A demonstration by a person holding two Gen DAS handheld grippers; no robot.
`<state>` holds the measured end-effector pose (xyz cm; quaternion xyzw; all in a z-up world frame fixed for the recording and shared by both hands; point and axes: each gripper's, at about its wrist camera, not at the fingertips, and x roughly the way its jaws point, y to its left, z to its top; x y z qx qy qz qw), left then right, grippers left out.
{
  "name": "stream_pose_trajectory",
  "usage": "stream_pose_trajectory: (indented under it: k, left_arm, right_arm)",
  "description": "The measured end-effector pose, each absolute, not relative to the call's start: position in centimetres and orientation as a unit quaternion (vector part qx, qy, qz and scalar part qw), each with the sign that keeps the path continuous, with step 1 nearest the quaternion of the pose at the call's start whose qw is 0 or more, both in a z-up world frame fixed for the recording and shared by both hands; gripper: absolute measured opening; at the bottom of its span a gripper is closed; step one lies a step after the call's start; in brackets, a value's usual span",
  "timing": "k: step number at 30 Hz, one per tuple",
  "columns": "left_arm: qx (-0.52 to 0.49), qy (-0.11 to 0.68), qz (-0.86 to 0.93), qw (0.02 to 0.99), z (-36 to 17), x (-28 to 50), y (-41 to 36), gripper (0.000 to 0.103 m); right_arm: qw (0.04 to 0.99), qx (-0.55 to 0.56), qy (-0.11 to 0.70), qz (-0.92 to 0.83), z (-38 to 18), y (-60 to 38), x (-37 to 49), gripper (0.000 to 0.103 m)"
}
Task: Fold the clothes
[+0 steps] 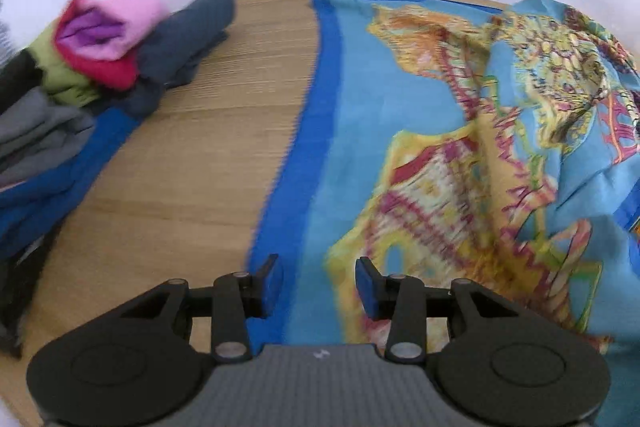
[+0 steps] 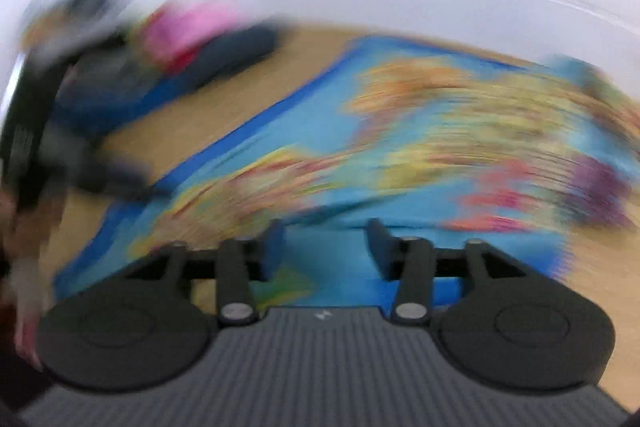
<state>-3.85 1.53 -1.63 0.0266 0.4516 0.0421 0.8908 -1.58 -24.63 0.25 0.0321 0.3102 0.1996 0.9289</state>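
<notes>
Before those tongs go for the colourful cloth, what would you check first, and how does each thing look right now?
1. Blue-bordered patterned cloth lying on the light wooden table: ok, though its right side is bunched up, not flat.
2. Left tongs free: ok, jaws apart over the cloth's blue border, nothing pinched.
3. Right tongs free: ok, jaws apart above the cloth, nothing between them.
4. Right view sharp enough to aim: not ok, heavily blurred.
5. Pile of pink, green, grey and blue clothes apart from the cloth: ok, bare table lies between them.
6. Which cloth corner to grab: cannot tell, the near corners are hidden behind the tongs.
</notes>
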Motion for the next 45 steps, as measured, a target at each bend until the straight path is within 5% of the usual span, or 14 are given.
stream_pose_trajectory:
  k: [2,6,11,12,13,14,15,28,38,42,45]
  left_arm:
    - [0.031,0.452,0.026,0.891,-2.1,-3.2,-0.2,0.042]
    - [0.059,0.45,0.014,0.891,-2.7,-2.8,-3.4,0.043]
    - [0.067,0.455,0.059,0.886,-2.8,-2.3,-5.2,0.048]
    - [0.061,0.459,0.073,0.883,-2.8,-2.1,-5.3,0.051]
    - [0.055,0.463,0.089,0.88,-2.7,-2.0,-5.4,0.051]
    - [0.05,0.466,0.106,0.877,-2.7,-1.8,-5.6,0.052]
    - [0.048,0.469,0.122,0.873,-2.6,-1.7,-5.9,0.052]
    - [0.122,0.473,0.211,0.847,-2.7,-1.1,-8.8,0.051]
    - [0.204,0.469,0.211,0.833,-3.3,-0.8,-10.2,0.051]
    - [0.167,0.47,0.197,0.844,-2.8,-1.5,-9.2,0.051]
    - [0.134,0.472,0.177,0.853,-2.4,-2.5,-8.2,0.051]
  right_arm:
    - [0.94,0.135,0.302,0.081,0.2,-31.1,0.0,0.083]
    - [0.9,0.303,0.303,-0.075,-2.9,-42.1,4.3,0.084]
    - [0.905,0.288,0.307,-0.059,-6.3,-43.5,11.7,0.083]
    - [0.915,0.265,0.303,-0.04,-6.6,-42.7,13.0,0.073]
    - [0.921,0.238,0.306,-0.019,-6.8,-41.8,14.1,0.023]
    - [0.921,0.237,0.309,-0.002,-6.8,-41.7,14.7,0.007]
    - [0.918,0.251,0.306,0.012,-6.6,-42.0,14.9,0.006]
    - [0.946,0.228,0.199,-0.114,7.2,-67.1,2.7,0.006]
    - [0.854,-0.054,0.276,-0.437,8.3,-75.9,5.5,0.006]
    - [0.788,-0.069,0.386,-0.475,7.0,-77.4,6.3,0.011]
    - [0.782,-0.068,0.387,-0.484,8.5,-74.3,5.7,0.028]
